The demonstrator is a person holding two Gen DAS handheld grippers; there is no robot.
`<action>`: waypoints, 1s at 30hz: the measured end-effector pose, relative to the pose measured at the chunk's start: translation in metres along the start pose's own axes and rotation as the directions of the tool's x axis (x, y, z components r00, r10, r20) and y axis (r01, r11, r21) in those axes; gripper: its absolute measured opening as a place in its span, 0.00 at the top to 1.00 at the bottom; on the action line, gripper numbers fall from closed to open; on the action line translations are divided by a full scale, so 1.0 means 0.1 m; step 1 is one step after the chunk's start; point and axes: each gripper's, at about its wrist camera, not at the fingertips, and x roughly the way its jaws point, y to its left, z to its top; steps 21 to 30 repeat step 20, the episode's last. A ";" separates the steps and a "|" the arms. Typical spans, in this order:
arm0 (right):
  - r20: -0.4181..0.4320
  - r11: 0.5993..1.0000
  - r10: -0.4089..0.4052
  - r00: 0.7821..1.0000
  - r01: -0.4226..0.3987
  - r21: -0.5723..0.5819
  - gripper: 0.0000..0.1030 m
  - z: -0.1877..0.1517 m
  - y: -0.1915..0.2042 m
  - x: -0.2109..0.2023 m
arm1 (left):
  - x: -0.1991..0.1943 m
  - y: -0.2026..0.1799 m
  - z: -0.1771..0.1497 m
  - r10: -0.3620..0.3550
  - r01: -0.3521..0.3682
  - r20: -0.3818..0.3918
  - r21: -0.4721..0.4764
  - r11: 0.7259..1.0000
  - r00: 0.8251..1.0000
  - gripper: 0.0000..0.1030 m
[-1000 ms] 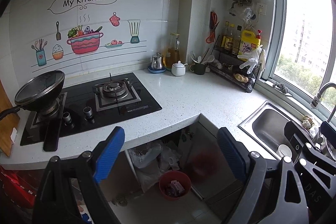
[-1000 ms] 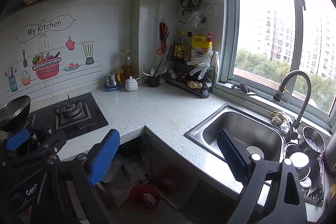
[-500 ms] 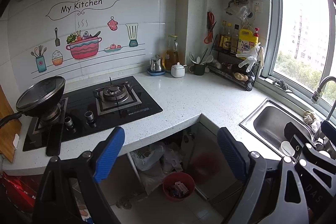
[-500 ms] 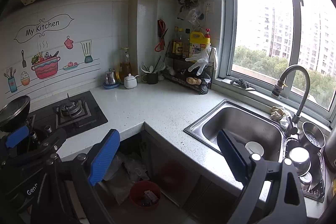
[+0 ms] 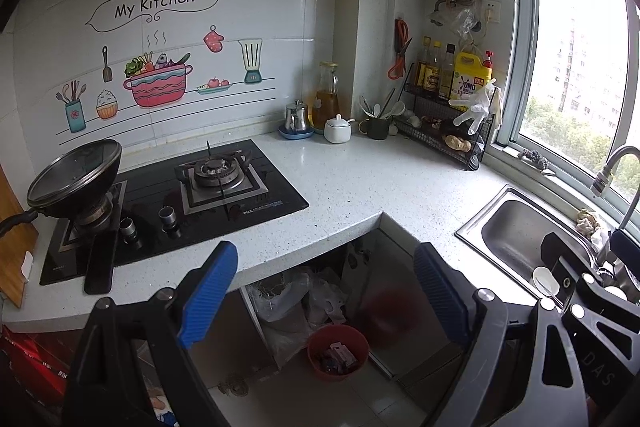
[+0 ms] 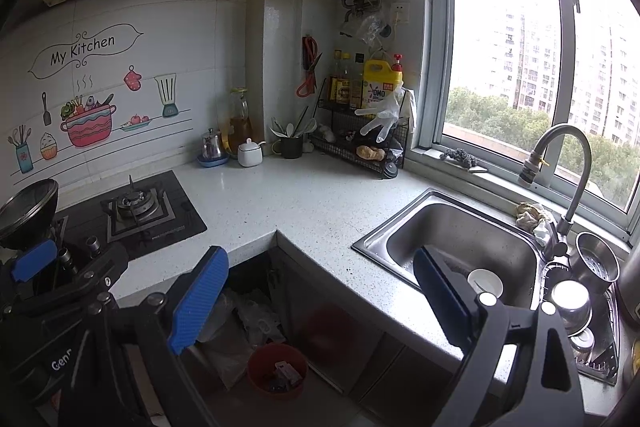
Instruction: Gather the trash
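A red trash bin with scraps in it stands on the floor under the speckled corner counter; it also shows in the right wrist view. My left gripper is open and empty, held above and in front of the bin. My right gripper is open and empty, over the counter's front edge near the sink. A crumpled rag lies by the faucet. No piece of trash shows on the counter top.
A black gas hob with a lidded wok is at left. A kettle, a white pot and a wire rack with bottles and a glove line the back. Plastic bags sit under the counter.
Both grippers have risen and drawn back slightly, so the counter and bin sit a little lower and farther. Both stay open and empty.
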 end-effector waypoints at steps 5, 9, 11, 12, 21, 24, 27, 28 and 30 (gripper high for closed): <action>0.002 1.000 0.004 1.000 -0.004 0.000 0.10 0.00 0.00 0.00 | 0.03 0.03 0.00 -0.012 0.012 -0.012 -0.009 1.000 1.000 0.14; -0.006 1.000 0.004 1.000 -0.004 0.003 0.10 0.00 0.00 0.03 | 0.04 0.02 0.00 -0.005 0.005 -0.014 -0.007 1.000 1.000 0.14; -0.012 1.000 0.004 1.000 -0.004 0.005 0.10 -0.01 0.00 0.05 | 0.06 0.03 0.00 -0.005 0.005 -0.017 -0.005 1.000 1.000 0.14; -0.014 1.000 0.003 1.000 -0.003 0.005 0.10 -0.01 0.00 0.05 | 0.07 0.04 0.00 -0.007 0.007 -0.019 -0.005 1.000 1.000 0.14; -0.023 1.000 0.001 1.000 -0.001 0.001 0.10 -0.01 0.04 0.11 | 0.18 0.09 0.02 -0.015 0.015 -0.029 0.002 1.000 0.999 0.14; -0.023 1.000 0.001 1.000 -0.001 0.001 0.10 -0.01 0.04 0.11 | 0.18 0.09 0.02 -0.015 0.015 -0.029 0.002 1.000 0.999 0.14; -0.023 1.000 0.001 1.000 -0.001 0.001 0.10 -0.01 0.04 0.11 | 0.18 0.09 0.02 -0.015 0.015 -0.029 0.002 1.000 0.999 0.14; -0.023 1.000 0.001 1.000 -0.001 0.001 0.10 -0.01 0.04 0.11 | 0.18 0.09 0.02 -0.015 0.015 -0.029 0.002 1.000 0.999 0.14; -0.023 1.000 0.001 1.000 -0.001 0.001 0.10 -0.01 0.04 0.11 | 0.18 0.09 0.02 -0.015 0.015 -0.029 0.002 1.000 0.999 0.14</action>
